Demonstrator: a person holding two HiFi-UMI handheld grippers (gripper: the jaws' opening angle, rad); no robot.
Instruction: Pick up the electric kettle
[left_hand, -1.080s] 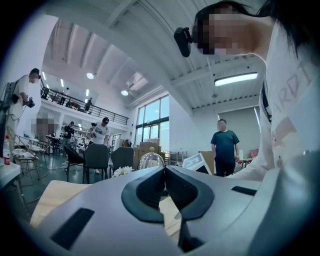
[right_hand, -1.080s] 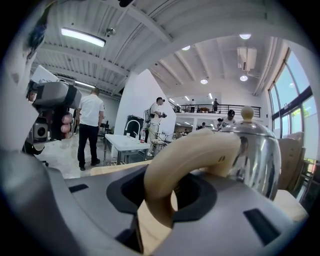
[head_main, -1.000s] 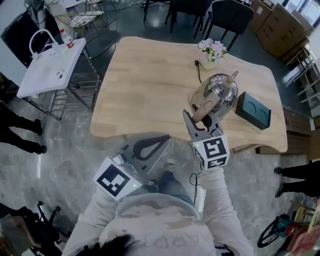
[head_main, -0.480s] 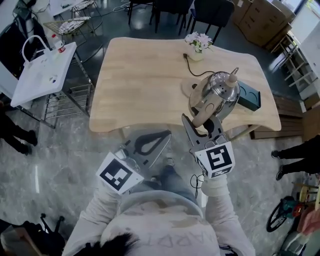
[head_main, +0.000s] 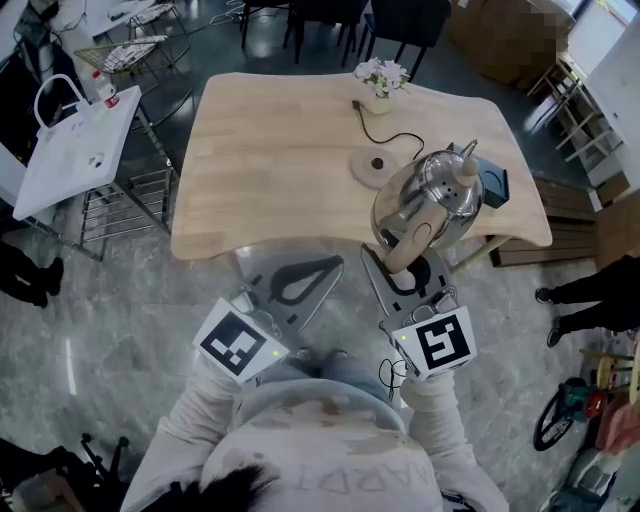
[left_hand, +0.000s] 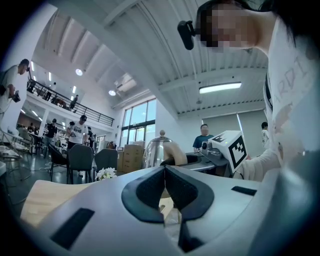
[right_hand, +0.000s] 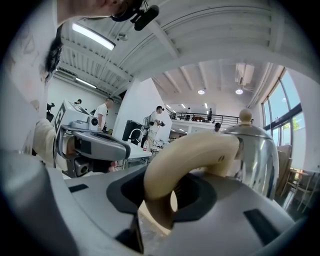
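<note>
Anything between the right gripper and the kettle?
Nothing visible. The right gripper is closed on the beige handle of the kettle, which is held clear of its base on the table.

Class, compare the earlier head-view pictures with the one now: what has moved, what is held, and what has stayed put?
The right tongs, closed on the handle throughout, have lifted the kettle off its round base and drawn it toward the person, over the table's near edge. The base, cord, flowers and teal box stayed on the table; the left tongs remain shut and empty.
</note>
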